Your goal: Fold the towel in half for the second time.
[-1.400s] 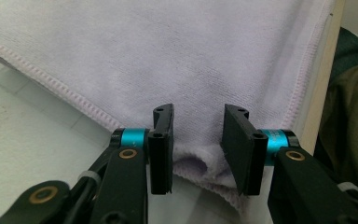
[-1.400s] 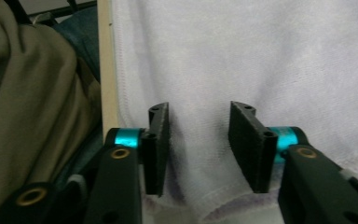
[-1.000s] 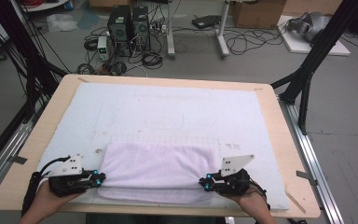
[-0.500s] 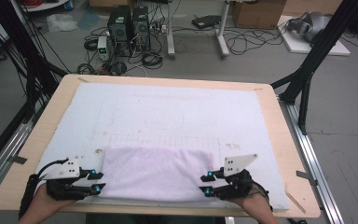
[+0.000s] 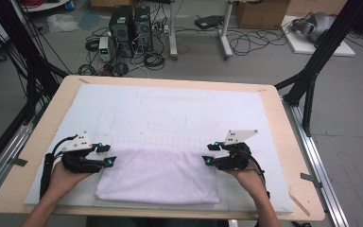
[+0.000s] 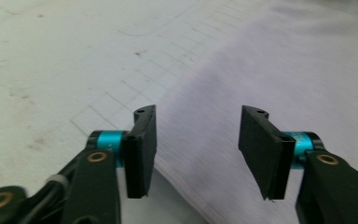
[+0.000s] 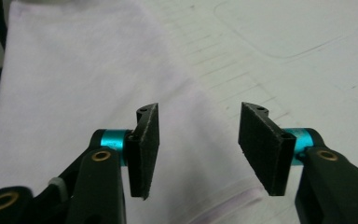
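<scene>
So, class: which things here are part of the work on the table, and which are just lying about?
Part of the work:
- towel
- left gripper, jaws just opened, nothing between them
- right gripper, the same
- mat

Lying about:
- computer towers
- floor cables
- cardboard box

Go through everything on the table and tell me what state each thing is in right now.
Cloth: folded flat, lying on the mat, not gripped.
Left gripper: jaws have just been opening, nothing pinched between them, at the cloth's left edge.
Right gripper: jaws have just been opening, nothing pinched, at the cloth's right edge.
Mat: spread flat over the table.
</scene>
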The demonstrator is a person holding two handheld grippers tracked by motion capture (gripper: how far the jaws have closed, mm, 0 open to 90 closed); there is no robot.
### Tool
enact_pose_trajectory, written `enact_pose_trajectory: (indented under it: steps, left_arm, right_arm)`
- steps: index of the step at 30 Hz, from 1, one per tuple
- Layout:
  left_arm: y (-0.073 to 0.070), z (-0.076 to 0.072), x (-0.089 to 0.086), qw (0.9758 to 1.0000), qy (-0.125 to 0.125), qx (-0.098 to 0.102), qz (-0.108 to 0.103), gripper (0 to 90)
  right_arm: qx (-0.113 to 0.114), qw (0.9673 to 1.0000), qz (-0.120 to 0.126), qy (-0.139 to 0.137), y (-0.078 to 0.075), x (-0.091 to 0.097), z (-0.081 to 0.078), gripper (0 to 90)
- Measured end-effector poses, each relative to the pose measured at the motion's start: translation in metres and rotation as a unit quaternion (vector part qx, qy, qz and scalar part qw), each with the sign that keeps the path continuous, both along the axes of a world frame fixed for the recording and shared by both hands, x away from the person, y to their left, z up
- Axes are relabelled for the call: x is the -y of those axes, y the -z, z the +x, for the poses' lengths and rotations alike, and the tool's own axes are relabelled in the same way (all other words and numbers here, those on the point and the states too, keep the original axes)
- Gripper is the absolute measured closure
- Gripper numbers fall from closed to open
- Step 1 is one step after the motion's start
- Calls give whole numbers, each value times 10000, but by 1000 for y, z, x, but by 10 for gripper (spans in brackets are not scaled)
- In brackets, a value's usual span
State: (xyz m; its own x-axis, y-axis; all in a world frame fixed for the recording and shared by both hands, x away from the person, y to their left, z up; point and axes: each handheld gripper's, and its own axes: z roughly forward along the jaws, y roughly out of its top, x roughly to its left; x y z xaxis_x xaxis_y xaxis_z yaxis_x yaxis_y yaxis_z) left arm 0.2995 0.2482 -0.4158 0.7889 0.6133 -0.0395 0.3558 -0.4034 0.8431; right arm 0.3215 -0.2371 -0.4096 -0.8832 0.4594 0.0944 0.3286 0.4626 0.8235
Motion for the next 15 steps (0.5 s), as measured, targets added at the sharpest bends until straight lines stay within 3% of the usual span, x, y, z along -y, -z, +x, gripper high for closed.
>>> enact_pose_trajectory:
  steps: [3, 7, 13, 15]
  left_arm:
    - [4, 10, 4, 9999, -79, -68, -41, 441]
    - [11, 23, 6, 9996, -206, -198, 85, 441]
    - [25, 30, 10, 9971, -343, -408, 551, 421]
    - [27, 30, 11, 9967, -341, -431, 604, 419]
  right_arm:
    - [-22, 9999, -48, 105, 5, -1, 10, 442]
    - [-233, 9993, -132, 255, 16, 3, 22, 412]
    - [-375, 9975, -441, 402, 30, 8, 24, 399]
    - [-449, 9970, -496, 402, 34, 9, 24, 399]
